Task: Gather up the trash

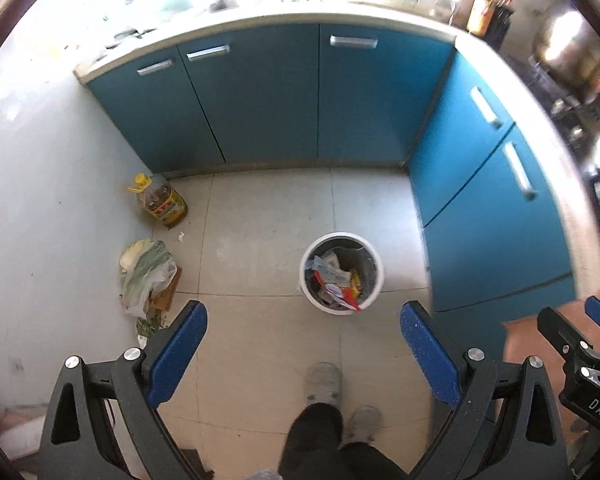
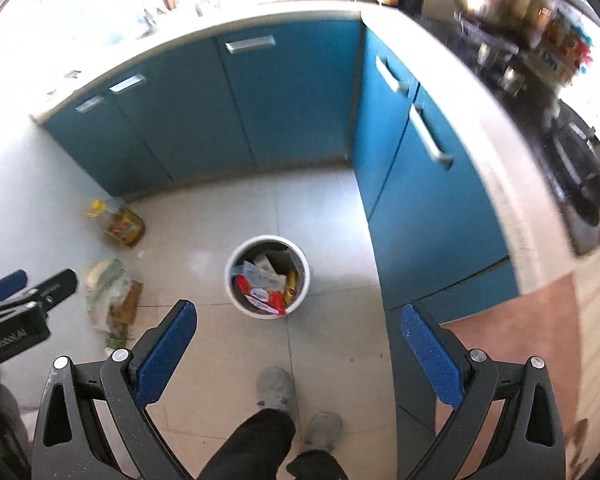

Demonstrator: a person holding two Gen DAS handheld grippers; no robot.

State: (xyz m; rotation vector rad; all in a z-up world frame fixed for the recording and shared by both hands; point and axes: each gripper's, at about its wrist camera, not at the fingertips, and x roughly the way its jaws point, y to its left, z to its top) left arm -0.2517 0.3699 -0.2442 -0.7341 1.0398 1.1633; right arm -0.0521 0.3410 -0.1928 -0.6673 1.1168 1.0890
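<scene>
A white round trash bin (image 1: 374,255) stands on the tiled floor, holding red, yellow and white wrappers (image 1: 338,284). It also shows in the right wrist view (image 2: 305,268). My left gripper (image 1: 303,318) is open and empty, held high above the floor, short of the bin. My right gripper (image 2: 298,320) is open and empty too, at about the same height. Each gripper shows at the edge of the other's view.
Blue cabinets (image 1: 268,96) line the back and right under a cluttered counter. A yellow oil bottle (image 1: 162,200) and a plastic bag of greens (image 1: 146,272) on cardboard lie by the left wall. The person's shoes (image 1: 322,382) are on the floor below.
</scene>
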